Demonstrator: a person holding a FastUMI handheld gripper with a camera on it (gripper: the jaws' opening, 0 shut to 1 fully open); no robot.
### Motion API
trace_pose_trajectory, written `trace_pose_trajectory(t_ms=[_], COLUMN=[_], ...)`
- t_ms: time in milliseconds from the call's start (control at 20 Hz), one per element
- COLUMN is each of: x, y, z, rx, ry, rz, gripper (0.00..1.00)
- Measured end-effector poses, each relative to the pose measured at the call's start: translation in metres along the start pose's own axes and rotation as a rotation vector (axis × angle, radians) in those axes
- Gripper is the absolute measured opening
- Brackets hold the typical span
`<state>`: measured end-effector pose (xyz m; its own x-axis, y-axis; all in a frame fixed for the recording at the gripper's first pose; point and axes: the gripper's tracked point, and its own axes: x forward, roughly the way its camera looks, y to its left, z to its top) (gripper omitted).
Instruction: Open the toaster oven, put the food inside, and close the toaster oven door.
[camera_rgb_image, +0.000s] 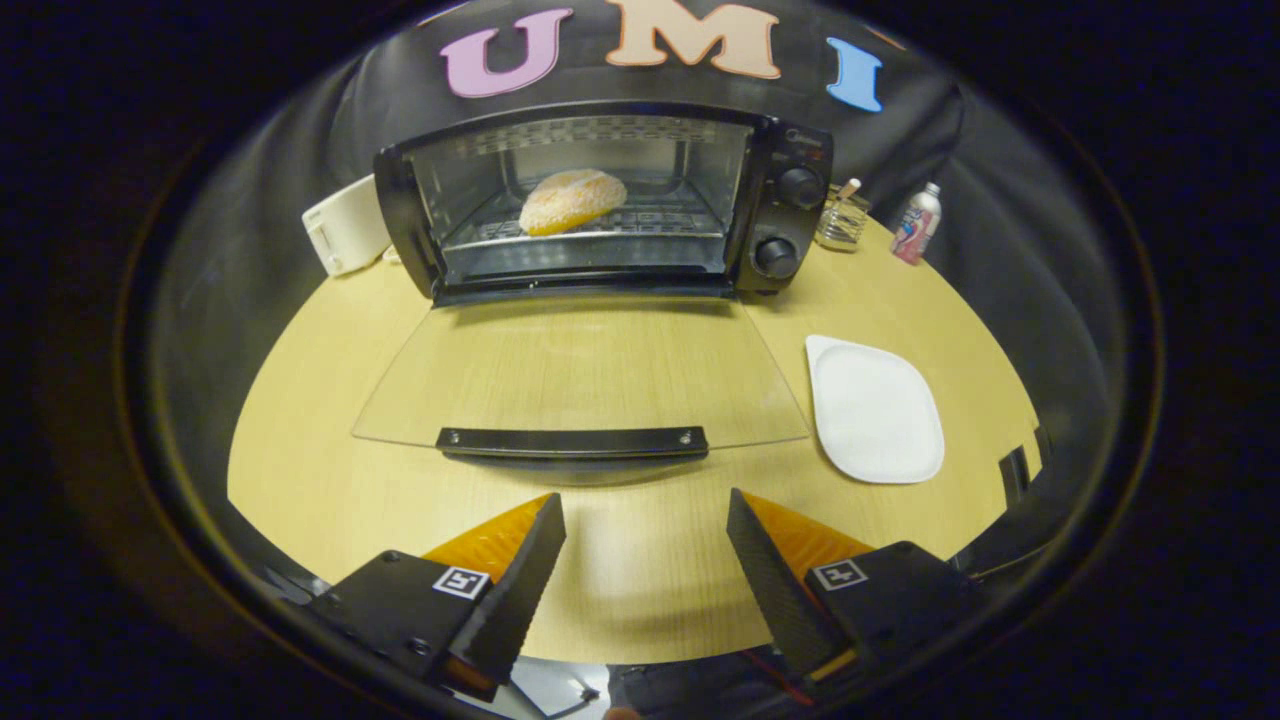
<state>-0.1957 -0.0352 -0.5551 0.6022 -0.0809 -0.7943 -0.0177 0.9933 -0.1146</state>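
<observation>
Glass oven door (580, 375) down, just ahead of tongs (645, 520); tongs apart, empty.

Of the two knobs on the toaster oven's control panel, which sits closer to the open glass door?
The lower knob: it sits near the panel's bottom, level with the hinge of the glass door. The upper knob sits above it. The open gripper holds nothing.

We judge this a staged recording booth, not a home kitchen. A black cloth wall (1000, 180) hangs close behind a pale wood-grain table (330, 400). On the table stand a toaster oven (780, 150), a white plate (875, 410), a small bottle (917, 224), a glass jar (841, 222) and a white appliance (345, 225). We see household props set out on one bare surface.
</observation>
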Motion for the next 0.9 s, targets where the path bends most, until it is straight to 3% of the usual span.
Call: trace_pose_trajectory(t_ms=[450, 900], x=[0.017, -0.008], y=[0.008, 0.010], z=[0.003, 0.035], rx=[-0.038, -0.059], ry=[0.018, -0.081], rz=[0.014, 0.034], gripper=[1.00, 1.00])
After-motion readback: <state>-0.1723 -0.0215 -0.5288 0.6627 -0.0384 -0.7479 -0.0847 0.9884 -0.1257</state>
